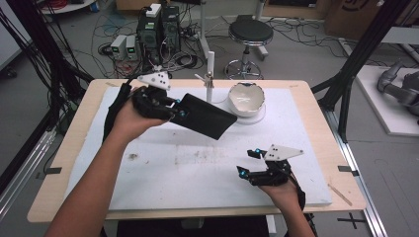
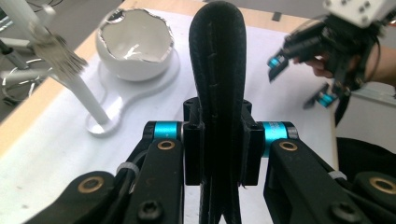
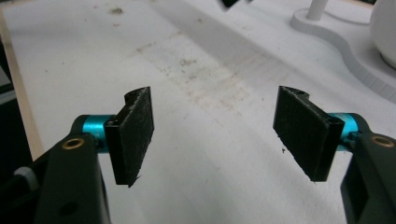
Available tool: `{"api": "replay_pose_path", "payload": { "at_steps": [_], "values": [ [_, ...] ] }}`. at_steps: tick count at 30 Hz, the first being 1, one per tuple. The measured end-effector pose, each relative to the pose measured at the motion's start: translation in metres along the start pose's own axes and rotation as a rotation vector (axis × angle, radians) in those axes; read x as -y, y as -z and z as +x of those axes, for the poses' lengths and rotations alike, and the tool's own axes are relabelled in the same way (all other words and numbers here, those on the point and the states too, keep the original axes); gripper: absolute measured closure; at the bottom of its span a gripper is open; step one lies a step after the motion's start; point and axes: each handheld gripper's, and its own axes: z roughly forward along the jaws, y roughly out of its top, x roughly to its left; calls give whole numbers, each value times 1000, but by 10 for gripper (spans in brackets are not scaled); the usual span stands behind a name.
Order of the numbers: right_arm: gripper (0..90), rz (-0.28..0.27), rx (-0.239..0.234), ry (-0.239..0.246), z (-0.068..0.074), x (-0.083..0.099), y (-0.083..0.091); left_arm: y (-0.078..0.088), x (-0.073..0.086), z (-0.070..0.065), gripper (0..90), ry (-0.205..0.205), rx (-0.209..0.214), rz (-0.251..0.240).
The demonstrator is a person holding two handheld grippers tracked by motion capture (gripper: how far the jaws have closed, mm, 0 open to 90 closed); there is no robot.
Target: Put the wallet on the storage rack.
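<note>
Black flat pouch of soft, stitched material [image 1: 203,116] hangs in the air above the far-left part of the white foam board [image 1: 163,168], clamped at one end by the left gripper [image 1: 179,109] and slanting down toward the middle of the board. In the left gripper view the pouch [image 2: 218,70] stands edge-on between the two black jaws, which press flat against its sides — a firm pinch, with the rounded free end rising past the blue-ringed jaw mounts.

Just beyond the pouch's free end sits a white egg-shaped bowl with a jagged, silvery rim [image 1: 246,98], resting on a flat white base plate [image 1: 257,117]. On the same plate, beside the bowl, rises a thin white post [image 1: 210,81] carrying a small bunch of metal keys [image 2: 58,51]; pouch and bowl are near each other but not touching.

The right gripper [image 1: 248,162] hovers low over the near-right part of the board, well apart from the pouch. In the right gripper view its two black padded jaws stand wide apart with nothing between them — only the scuffed white board [image 3: 201,88] shows in the gap.

The board lies on a light wooden table [image 1: 321,123]; a black round stool [image 1: 250,32] stands on the floor beyond it.
</note>
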Motion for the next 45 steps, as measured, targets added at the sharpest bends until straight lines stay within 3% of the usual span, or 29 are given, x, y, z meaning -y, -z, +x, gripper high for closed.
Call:
{"api": "replay_pose_path", "payload": {
  "at_steps": [6, 10, 16, 22, 25, 36, 45],
  "values": [
    [245, 61, 10, 12, 1, 3, -7, -15, -40, 15, 762, -40, -34, 49],
    [227, 49, -29, -11, -1, 8, -11, -31, -66, 23, 762, -54, -50, 65],
    [225, 43, -31, -23, -3, 10, -11, -58, -92, 38, 762, -55, -69, 93],
    [226, 36, -36, -31, -6, 10, -13, -88, -102, 49, 762, -27, -94, 112],
    [226, 31, -38, -31, -8, 10, -15, -105, -105, 52, 762, -37, -108, 142],
    [227, 32, -39, -32, -9, 10, -16, -143, -109, 62, 762, -28, -168, 224],
    [227, 38, -49, -26, -6, 10, -20, -180, -101, 68, 758, 11, -167, 257]
  ]
}}
